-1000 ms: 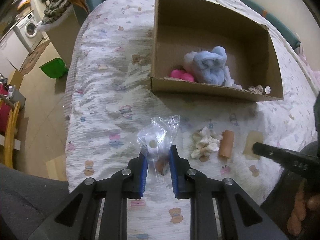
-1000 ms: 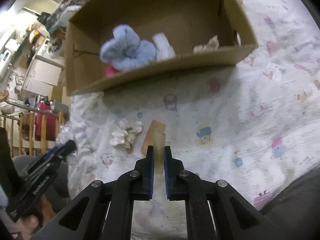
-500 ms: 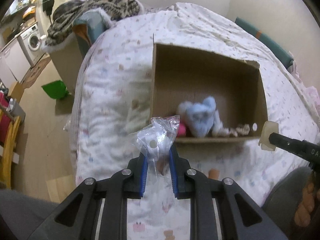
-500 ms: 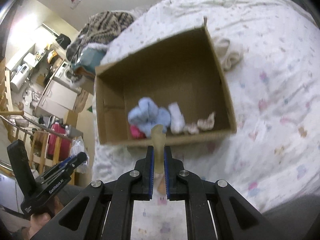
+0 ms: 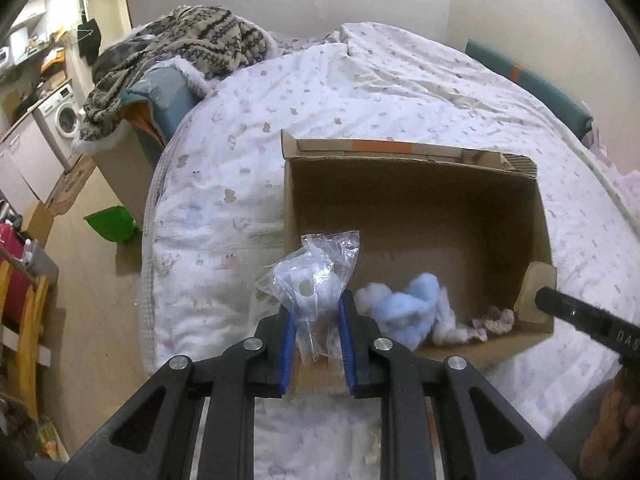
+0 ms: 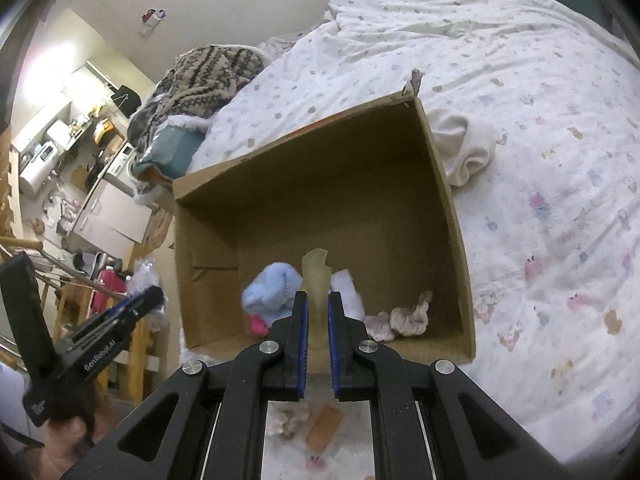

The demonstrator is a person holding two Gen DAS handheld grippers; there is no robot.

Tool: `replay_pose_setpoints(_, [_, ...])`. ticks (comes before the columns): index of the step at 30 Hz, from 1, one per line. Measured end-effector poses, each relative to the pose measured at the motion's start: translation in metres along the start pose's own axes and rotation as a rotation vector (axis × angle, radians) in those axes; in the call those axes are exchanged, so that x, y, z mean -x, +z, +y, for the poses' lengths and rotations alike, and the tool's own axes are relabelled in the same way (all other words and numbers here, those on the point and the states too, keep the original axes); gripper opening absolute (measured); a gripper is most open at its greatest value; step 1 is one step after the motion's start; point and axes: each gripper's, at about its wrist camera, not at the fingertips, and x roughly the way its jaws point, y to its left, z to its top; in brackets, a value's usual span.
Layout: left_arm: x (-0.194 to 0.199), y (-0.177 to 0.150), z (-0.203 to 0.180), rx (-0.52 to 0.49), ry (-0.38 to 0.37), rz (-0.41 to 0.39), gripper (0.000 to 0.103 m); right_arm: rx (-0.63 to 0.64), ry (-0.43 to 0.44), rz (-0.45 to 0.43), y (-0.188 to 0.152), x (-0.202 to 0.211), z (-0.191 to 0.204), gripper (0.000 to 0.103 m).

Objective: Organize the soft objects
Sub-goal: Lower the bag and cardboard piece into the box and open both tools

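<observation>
The cardboard box (image 5: 412, 204) is matt brown paperboard with a ribbed floor and torn, rough edges. The bedspread (image 5: 400, 84) under it is soft, crinkled white cloth with a faded print. The bag (image 5: 316, 276) in the left gripper (image 5: 316, 344) is clear, glossy, creased plastic film. The right gripper (image 6: 316, 340) pinches a pale, translucent, rubbery-looking strip (image 6: 316, 280). Both tools are matt black plastic with blue pads (image 6: 302, 344) and shiny metal screws (image 6: 268, 347). The blue plush (image 6: 272, 292) is fuzzy; the far left blanket (image 5: 188, 44) is shaggy knit.
</observation>
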Motion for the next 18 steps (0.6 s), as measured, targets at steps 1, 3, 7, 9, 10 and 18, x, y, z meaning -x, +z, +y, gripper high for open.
replay_pose_setpoints(1, [-0.005, 0.001, -0.001, 0.002, -0.001, 0.005, 0.018, 0.0, -0.007, 0.0, -0.001, -0.004, -0.002, 0.011])
replay_pose_setpoints(3, [-0.016, 0.001, -0.002, 0.008, -0.01, 0.014, 0.018, 0.005, -0.002, -0.003, -0.002, -0.01, -0.005, 0.011])
replay_pose_setpoints(7, [-0.031, -0.005, -0.008, -0.01, -0.023, 0.017, 0.018, 0.007, -0.037, 0.006, -0.006, -0.02, -0.01, 0.011])
replay_pose_setpoints(9, [-0.037, -0.009, -0.011, -0.025, -0.018, 0.016, 0.018, 0.003, -0.045, 0.015, -0.007, -0.024, -0.012, 0.011])
replay_pose_setpoints(10, [-0.039, -0.011, -0.011, -0.026, -0.019, 0.017, 0.018, 0.012, -0.053, 0.02, -0.007, -0.026, -0.011, 0.011])
replay_pose_setpoints(18, [-0.049, -0.011, -0.007, -0.004, -0.055, 0.038, 0.018, 0.061, -0.103, 0.07, -0.008, -0.043, -0.009, 0.011])
